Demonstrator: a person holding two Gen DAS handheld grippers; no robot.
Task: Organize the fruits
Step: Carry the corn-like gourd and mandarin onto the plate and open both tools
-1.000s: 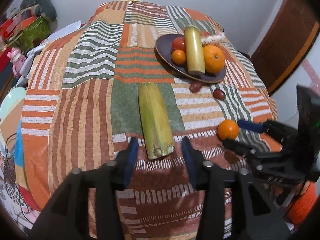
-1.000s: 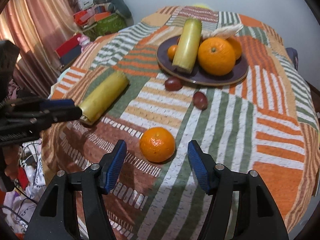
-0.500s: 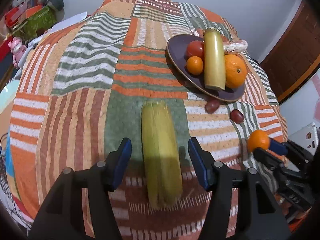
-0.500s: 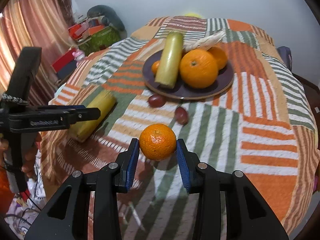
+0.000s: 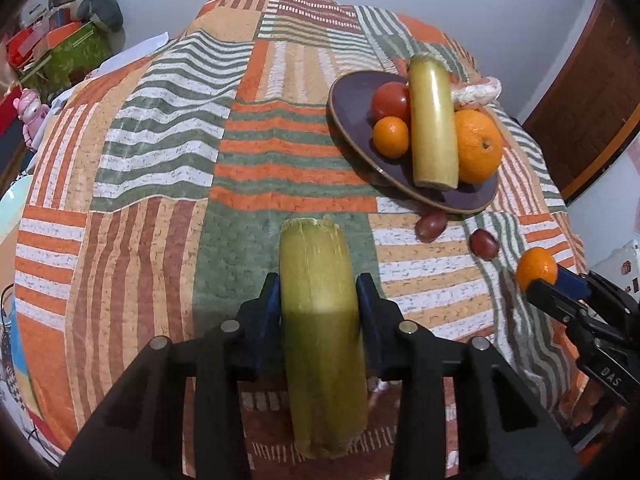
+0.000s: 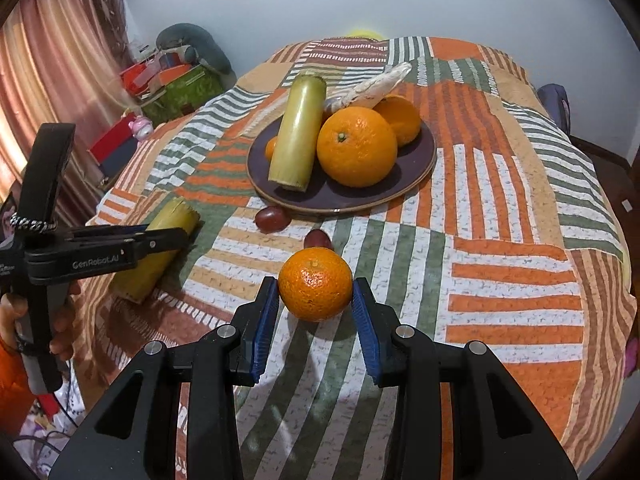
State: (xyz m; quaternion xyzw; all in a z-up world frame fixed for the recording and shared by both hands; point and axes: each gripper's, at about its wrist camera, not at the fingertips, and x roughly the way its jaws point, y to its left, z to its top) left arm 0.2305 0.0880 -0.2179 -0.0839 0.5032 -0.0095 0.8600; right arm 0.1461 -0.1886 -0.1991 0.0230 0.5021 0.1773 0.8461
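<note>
A yellow-green stalk piece [image 5: 320, 320] lies lengthwise between the fingers of my left gripper [image 5: 318, 292]. Its jaws are closing and both blue pads press the stalk's sides. My right gripper [image 6: 315, 292] is shut on a small orange [image 6: 315, 290], held a little above the striped cloth. The dark plate [image 6: 420, 160] further back carries a second stalk [image 6: 298, 136], a big orange [image 6: 356, 146], a tomato [image 5: 390, 100] and another small orange [image 5: 391, 137]. Two dark red fruits [image 6: 273, 218] [image 6: 318, 239] lie on the cloth just in front of the plate.
The patchwork cloth [image 5: 160, 152] drops off at its rounded edges. Boxes and toys [image 6: 172, 80] are piled at the far left beside a curtain [image 6: 52, 60]. A brown door [image 5: 592, 80] stands at the right. A person's hand [image 6: 16, 320] holds the left gripper's handle.
My left gripper moved forward over the stalk and closed on its sides. My right gripper closed on the small orange and raised it off the cloth.
</note>
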